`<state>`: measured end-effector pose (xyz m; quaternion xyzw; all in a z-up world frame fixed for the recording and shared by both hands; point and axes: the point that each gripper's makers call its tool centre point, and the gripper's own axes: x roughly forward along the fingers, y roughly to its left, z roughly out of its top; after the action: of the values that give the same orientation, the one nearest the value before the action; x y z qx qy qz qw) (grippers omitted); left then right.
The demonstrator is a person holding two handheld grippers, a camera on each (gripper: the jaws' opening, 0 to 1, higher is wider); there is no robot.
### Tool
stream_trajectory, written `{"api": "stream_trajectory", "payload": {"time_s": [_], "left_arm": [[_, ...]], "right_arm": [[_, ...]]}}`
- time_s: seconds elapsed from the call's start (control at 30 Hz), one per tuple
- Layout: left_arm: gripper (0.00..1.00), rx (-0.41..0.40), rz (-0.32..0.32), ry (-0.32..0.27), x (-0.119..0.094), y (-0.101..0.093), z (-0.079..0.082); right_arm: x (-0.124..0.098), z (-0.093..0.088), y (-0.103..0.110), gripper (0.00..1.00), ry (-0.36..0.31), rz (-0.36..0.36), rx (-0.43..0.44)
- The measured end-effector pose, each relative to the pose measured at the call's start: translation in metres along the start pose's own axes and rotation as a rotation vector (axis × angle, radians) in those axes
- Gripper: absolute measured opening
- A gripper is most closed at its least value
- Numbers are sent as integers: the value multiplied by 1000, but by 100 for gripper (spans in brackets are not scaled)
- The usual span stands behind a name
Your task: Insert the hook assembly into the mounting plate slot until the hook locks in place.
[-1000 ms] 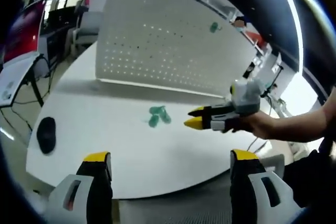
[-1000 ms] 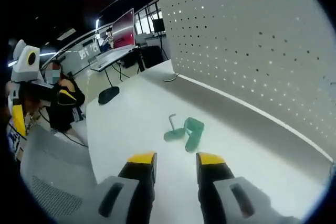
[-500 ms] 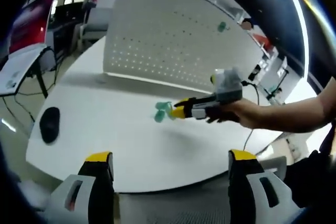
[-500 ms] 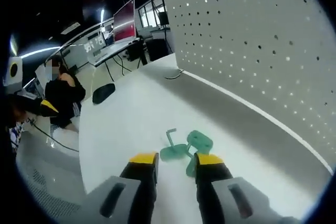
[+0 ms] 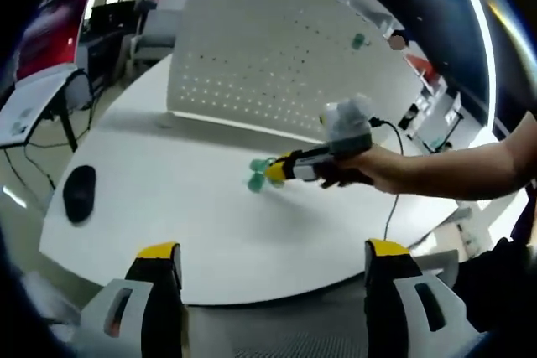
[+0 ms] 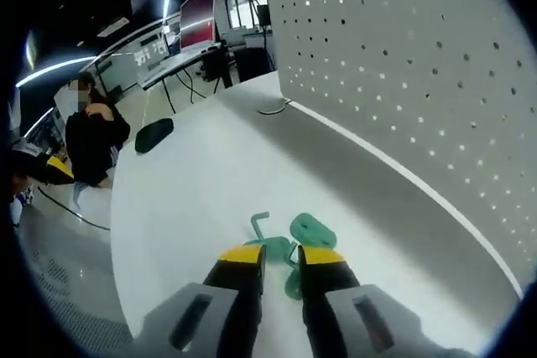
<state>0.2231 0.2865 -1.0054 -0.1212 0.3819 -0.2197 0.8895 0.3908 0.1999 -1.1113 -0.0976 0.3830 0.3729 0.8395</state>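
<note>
Green plastic hook parts [image 6: 312, 229] lie on the white round table [image 6: 185, 199], in front of the upright white pegboard [image 6: 419, 64]. My right gripper [image 6: 282, 256] is down on them, its yellow-tipped jaws drawn close with a green piece between the tips. In the left gripper view the right gripper [image 5: 270, 172], held by a hand, touches the green parts [image 5: 254, 179] at mid-table. Another green hook [image 5: 359, 40] hangs high on the pegboard [image 5: 252, 48]. My left gripper [image 5: 270, 251] hovers wide open over the near table edge, holding nothing.
A black mouse [image 5: 80, 193] lies at the table's left side, and appears as the mouse [image 6: 153, 133] in the right gripper view. A thin cable [image 6: 273, 109] runs along the pegboard's foot. A person [image 6: 96, 136] stands past the table; desks and a monitor [image 6: 197, 27] are behind.
My right gripper has moved forward and down onto the green parts, and its jaws have narrowed around one. The left gripper has stayed open near the table edge.
</note>
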Motion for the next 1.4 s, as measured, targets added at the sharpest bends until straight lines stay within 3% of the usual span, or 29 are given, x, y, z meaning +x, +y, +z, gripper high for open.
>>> {"api": "stream_trajectory", "payload": {"time_s": [0.07,0.5,0.63,0.87,1.03,1.2,1.4], "left_arm": [[91,4,-3,3,0,-2,0],[92,8,-9,-16,3,-3,9],[91,17,-22,-25,3,-10,14],[91,55,-38,-34,2,-18,24],[91,63,-39,-64,-1,-20,39],[90,60,-58,-115,-3,-31,58],[86,92,-85,-123,-3,-46,68]], "right_arm": [[-1,0,-1,3,4,-5,-18],[-21,-7,-14,0,-6,-42,-6],[-33,-1,-16,0,-41,-58,11],[-73,25,-11,0,-165,-77,54],[-109,48,-3,0,-293,-76,131],[-150,67,15,0,-417,-39,267],[-191,84,41,0,-535,2,308]]}}
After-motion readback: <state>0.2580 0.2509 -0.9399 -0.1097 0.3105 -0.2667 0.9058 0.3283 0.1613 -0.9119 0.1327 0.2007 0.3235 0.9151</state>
